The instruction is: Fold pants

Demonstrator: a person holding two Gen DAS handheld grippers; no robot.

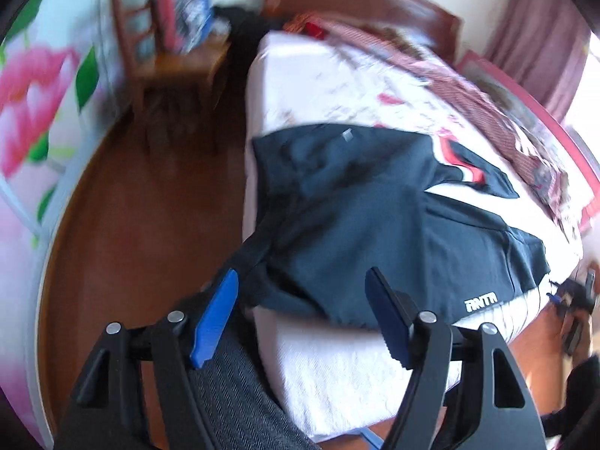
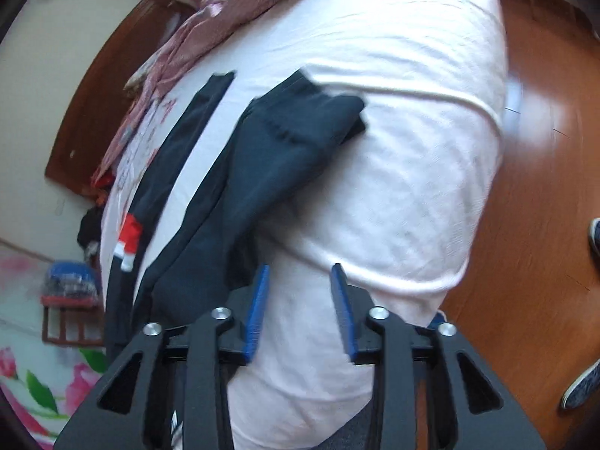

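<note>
Dark navy pants [image 1: 360, 221] with a white logo and red-and-white trim lie spread on the bed's white sheet [image 1: 337, 367], partly hanging over the near edge. My left gripper [image 1: 300, 281] is open and empty just above the near hem. In the right wrist view the pants [image 2: 240, 187] run away across the bed as two legs, one bunched at its far end. My right gripper [image 2: 300, 273] is open and empty over bare sheet [image 2: 393, 187], just right of the nearer leg.
A wooden chair [image 1: 168, 48] with a pile of things stands on the wooden floor [image 1: 150, 225] left of the bed. A patterned quilt [image 1: 506, 120] lies along the far side. The headboard [image 2: 101, 86] is wooden. Shoes [image 2: 585, 386] rest on the floor at right.
</note>
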